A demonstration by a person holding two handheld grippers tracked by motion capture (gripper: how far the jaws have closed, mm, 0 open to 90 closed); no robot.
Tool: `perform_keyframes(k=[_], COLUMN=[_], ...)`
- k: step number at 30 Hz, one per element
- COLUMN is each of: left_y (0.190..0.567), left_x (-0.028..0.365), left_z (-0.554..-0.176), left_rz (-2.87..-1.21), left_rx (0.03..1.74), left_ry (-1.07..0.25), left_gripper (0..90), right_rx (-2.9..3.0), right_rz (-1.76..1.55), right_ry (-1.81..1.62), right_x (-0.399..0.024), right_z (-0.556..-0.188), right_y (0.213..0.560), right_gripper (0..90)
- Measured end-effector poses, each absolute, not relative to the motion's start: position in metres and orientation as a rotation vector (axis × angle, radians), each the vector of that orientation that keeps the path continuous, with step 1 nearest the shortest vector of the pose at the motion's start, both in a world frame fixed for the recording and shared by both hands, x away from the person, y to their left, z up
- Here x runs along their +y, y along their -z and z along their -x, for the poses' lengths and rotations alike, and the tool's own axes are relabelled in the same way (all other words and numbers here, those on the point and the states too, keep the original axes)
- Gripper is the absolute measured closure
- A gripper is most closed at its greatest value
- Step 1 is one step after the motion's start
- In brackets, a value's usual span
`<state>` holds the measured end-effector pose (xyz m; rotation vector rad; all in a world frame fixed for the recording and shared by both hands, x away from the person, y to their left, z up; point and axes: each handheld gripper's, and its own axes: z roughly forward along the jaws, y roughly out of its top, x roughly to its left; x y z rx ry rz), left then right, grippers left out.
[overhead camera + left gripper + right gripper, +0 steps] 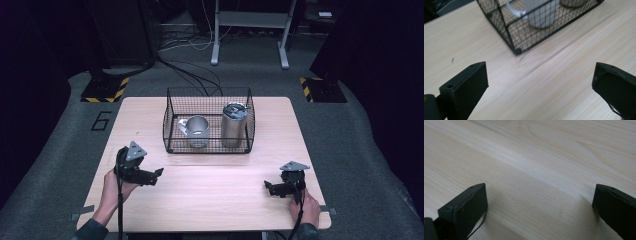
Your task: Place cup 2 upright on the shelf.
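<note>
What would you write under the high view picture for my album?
Two open tongs, left and right, wait on a wooden table before a wire basket holding a mug and tumbler.

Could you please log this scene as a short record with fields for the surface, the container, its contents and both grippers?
surface: wooden table
container: black wire basket, at the table's far middle
contents: metal mug on the left, taller metal tumbler on the right, both upright
left gripper: open, holding nothing, pointed toward the basket's near corner
right gripper: open, holding nothing, over bare table
</note>
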<state>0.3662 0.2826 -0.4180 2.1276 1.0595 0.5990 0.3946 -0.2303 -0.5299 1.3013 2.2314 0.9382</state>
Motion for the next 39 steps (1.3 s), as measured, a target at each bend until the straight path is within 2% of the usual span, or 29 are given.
perform_keyframes(k=[16, 21, 28, 30, 39], left_y=[0.495, 0.511, 0.529, 0.531, 0.533], left_x=[0.333, 0.340, 0.342, 0.345, 0.350], left_z=[-0.338, -0.336, -0.336, -0.336, -0.337], left_rz=[-2.037, -2.008, -2.010, -1.985, -1.948], left_rx=[1.299, 1.356, 1.401, 1.411, 1.422], left_ry=[-0.562, -0.607, -0.632, -0.601, -0.618], left_gripper=[0.2, 0.2, 0.2, 0.1, 0.0], right_rx=[2.232, 2.228, 2.228, 2.228, 2.219], right_rz=[-1.299, -1.304, -1.304, -1.305, -1.311], right_ry=[-0.936, -0.935, -0.934, -0.934, -0.940], right_x=[-0.230, -0.230, -0.230, -0.230, -0.230], right_z=[-0.395, -0.394, -0.394, -0.394, -0.394], right_y=[0.530, 0.530, 0.530, 0.530, 0.530], right_gripper=[0.0, 0.0, 0.0, 0.0, 0.0])
